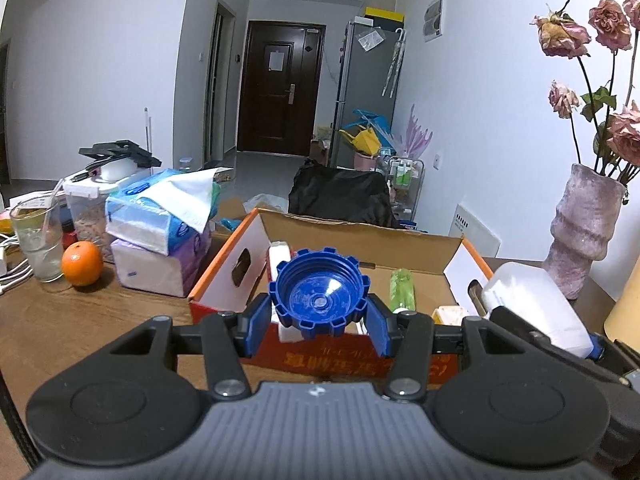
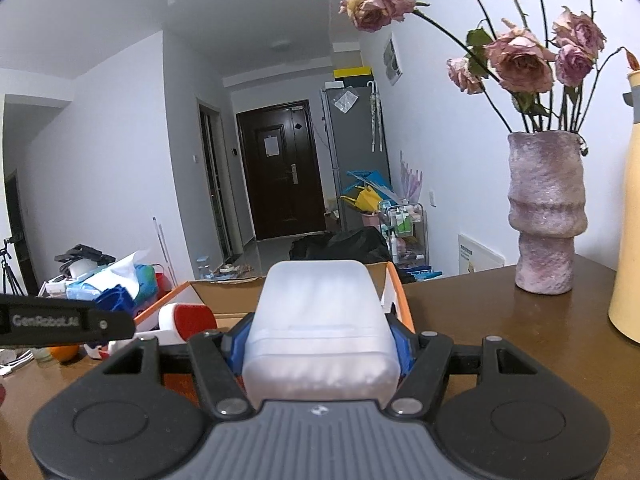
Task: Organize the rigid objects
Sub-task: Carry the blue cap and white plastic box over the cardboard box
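My left gripper [image 1: 319, 322] is shut on a blue ridged bottle cap [image 1: 319, 292], its hollow side facing the camera, held over the near wall of an open cardboard box [image 1: 224, 276]. Inside the box lie a green bottle [image 1: 402, 290] and a white item [image 1: 279, 256]. My right gripper [image 2: 320, 344] is shut on a translucent white plastic container [image 2: 320, 328], which hides most of its blue pads. That container [image 1: 536, 304] also shows at the right of the left wrist view, beside the box. The cardboard box [image 2: 396, 300] sits just beyond it.
A pink vase [image 2: 546, 216] of dried roses and a yellow jug [image 2: 628, 216] stand on the brown table at right. Left of the box are tissue packs [image 1: 160, 216], an orange [image 1: 82, 263], a glass [image 1: 36, 240] and a jar. The left gripper's arm [image 2: 64, 320] crosses the right wrist view.
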A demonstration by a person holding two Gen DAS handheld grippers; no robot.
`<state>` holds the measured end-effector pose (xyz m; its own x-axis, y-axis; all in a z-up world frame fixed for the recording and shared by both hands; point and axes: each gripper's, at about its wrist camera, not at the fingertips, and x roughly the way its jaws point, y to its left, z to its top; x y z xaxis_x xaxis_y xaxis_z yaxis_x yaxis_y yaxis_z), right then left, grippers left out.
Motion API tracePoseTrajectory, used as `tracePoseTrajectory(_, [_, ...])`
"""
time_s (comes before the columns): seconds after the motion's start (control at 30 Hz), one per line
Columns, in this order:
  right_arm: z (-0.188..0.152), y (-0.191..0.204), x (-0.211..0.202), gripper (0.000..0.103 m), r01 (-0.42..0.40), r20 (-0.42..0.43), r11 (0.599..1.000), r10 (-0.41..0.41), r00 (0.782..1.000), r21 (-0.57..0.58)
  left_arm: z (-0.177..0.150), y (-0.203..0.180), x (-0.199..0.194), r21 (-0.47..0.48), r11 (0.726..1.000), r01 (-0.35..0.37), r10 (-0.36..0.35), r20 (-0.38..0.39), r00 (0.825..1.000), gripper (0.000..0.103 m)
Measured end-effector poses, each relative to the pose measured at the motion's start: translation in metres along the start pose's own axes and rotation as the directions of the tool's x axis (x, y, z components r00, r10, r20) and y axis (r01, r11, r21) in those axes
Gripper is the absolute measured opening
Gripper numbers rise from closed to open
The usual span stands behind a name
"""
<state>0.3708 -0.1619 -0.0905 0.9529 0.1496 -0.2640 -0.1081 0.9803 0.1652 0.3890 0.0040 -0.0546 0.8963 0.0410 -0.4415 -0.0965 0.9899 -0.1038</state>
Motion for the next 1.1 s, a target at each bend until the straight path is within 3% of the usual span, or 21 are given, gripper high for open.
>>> tracePoseTrajectory(1.1, [0.013, 0.016, 0.105, 0.065, 0.022, -0.016, 0.998, -0.023, 1.0, -0.065, 0.037, -0.015, 0.101, 0.028, 0.996, -0.08, 0.08, -0.01, 0.997, 0.052])
